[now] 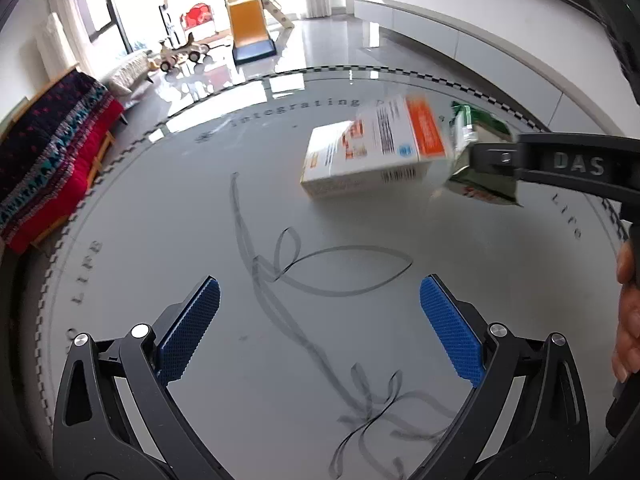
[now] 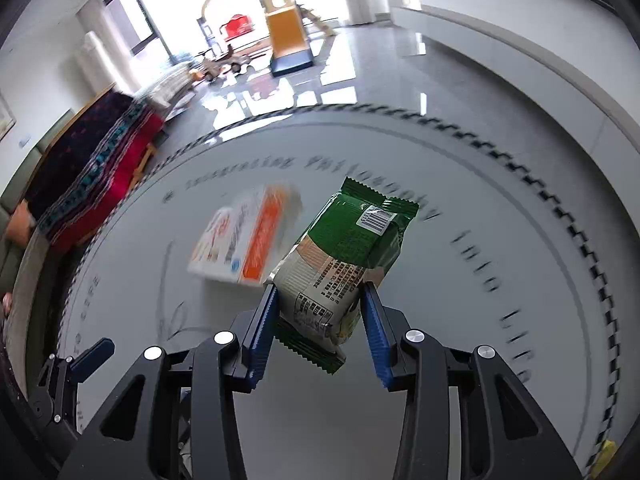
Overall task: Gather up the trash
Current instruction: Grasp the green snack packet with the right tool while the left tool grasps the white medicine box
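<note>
Your right hand-held gripper (image 2: 318,316) is clamped on a green and white snack packet (image 2: 348,256), its blue pads pressing the packet's lower sides. The packet is a sealed pillow wrapper with zigzag crimped ends: the upper part is dark green with a white barcode sticker near the top, the lower part is pale with dense small print that you cannot read here. It tilts away from the camera and hangs above the desk (image 2: 460,360), a round pale top with a checkered rim and lettering around its edge. Just left of the packet a white and orange carton (image 2: 244,244) lies on the desk, its faces smeared by motion blur, so its print is illegible. From the left wrist view that carton (image 1: 372,152) is a little sharper, showing an orange side panel, a barcode on its lower edge and a small blue round mark, while the packet (image 1: 476,152) is half hidden behind the right gripper's black finger and cut into green and pale patches. Your left hand-held gripper (image 1: 320,308) stands wide apart with nothing between its blue pads, over the grey line drawing on the desk. At the right edge of that view part of your hand (image 1: 628,312) is cut off by the frame.
</note>
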`<state>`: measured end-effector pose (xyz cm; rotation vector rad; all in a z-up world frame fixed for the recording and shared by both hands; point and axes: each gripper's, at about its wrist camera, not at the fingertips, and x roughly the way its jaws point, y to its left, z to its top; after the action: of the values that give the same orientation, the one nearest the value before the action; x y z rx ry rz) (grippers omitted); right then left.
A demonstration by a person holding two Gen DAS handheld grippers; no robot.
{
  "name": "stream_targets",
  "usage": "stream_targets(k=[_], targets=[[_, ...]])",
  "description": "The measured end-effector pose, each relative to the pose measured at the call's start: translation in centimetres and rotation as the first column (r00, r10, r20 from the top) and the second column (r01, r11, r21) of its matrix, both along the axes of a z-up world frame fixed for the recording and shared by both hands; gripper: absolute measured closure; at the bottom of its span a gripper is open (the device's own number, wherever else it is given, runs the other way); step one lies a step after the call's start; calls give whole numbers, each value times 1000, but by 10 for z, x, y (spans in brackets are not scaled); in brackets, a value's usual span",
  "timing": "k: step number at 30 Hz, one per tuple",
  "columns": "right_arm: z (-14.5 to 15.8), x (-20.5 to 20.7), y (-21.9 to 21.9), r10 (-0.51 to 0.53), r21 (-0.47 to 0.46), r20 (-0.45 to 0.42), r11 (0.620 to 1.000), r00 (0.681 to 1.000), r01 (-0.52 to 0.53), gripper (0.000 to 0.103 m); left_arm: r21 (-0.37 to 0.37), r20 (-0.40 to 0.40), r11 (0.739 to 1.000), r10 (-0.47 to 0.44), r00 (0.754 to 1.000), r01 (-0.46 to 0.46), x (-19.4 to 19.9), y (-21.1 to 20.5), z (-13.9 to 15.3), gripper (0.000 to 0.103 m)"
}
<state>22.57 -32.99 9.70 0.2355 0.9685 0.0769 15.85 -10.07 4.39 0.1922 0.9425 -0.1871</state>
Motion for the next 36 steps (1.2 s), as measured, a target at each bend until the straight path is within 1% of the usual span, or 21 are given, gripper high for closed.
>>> stream_targets(k=[3, 5, 7, 8, 10, 11, 12, 13, 16, 20, 23, 25, 28, 29, 30, 31, 32, 33, 34, 36], targets=[[2, 4, -18, -37, -7, 16, 999, 999, 37, 60, -44, -20, 999, 11, 1000, -11, 16, -5, -1, 6], [3, 7, -30, -57, 1, 24, 998, 998, 57, 60, -73, -26, 997, 1, 1000, -3, 27, -9, -2, 6], [4, 8, -42, -73, 3, 29, 997, 997, 73, 60, -74, -31, 996, -51, 998, 48, 39, -19, -3, 6], [3, 9, -46, -75, -1, 30, 997, 997, 75, 60, -71, -42, 993, -99, 994, 96, 48, -25, -5, 6], [3, 9, -54, -75, 0, 32, 997, 997, 75, 60, -76, -90, 986, -156, 984, 150, 63, -30, -10, 6], [2, 9, -56, -75, -1, 36, 997, 997, 75, 59, -72, -124, 987, -155, 980, 147, 72, -32, -15, 6], [2, 10, -57, -75, -3, 39, 997, 996, 76, 59, -64, -150, 991, -127, 980, 119, 81, -32, -19, 6], [1, 11, -58, -77, -5, 42, 997, 996, 77, 59, -80, -160, 992, -114, 980, 102, 87, -32, -20, 6], [-1, 15, -64, -81, 1, 45, 997, 996, 81, 59, -176, -179, 983, -86, 980, 54, 103, -30, -20, 6], [-4, 22, -57, -71, -4, 42, 997, 997, 71, 59, -214, -205, 977, -63, 977, 18, 119, -38, -24, 6], [-4, 21, -50, -63, -10, 52, 998, 997, 64, 59, -242, -212, 970, -21, 977, -31, 127, -43, -24, 6], [-4, 20, -50, -63, -13, 58, 998, 996, 63, 59, -238, -205, 970, 4, 979, -53, 135, -45, -23, 6], [-3, 18, -52, -69, -18, 64, 997, 996, 70, 59, -188, -175, 982, 0, 984, -33, 134, -53, -24, 7], [-3, 18, -52, -70, -20, 66, 997, 995, 72, 59, -172, -160, 985, 1, 987, -29, 131, -54, -21, 10], [-3, 17, -52, -73, -21, 66, 997, 995, 75, 59, -172, -153, 984, 11, 988, -38, 129, -51, -19, 17], [-4, 12, -52, -76, -21, 67, 997, 995, 77, 59, -186, -150, 981, 23, 988, -52, 127, -50, -17, 30], [-4, 10, -52, -76, -21, 66, 997, 995, 78, 59, -232, -158, 970, 35, 987, -72, 127, -41, -13, 37], [-4, 11, -52, -76, -20, 66, 997, 995, 77, 59, -268, -167, 960, 37, 985, -82, 123, -35, -10, 51], [-4, 10, -52, -77, -20, 66, 997, 995, 78, 59, -304, -177, 949, 35, 984, -88, 123, -26, -8, 62], [-2, 9, -52, -76, -15, 70, 997, 995, 78, 59, -380, -209, 921, 7, 978, -88, 120, -10, -3, 68]])
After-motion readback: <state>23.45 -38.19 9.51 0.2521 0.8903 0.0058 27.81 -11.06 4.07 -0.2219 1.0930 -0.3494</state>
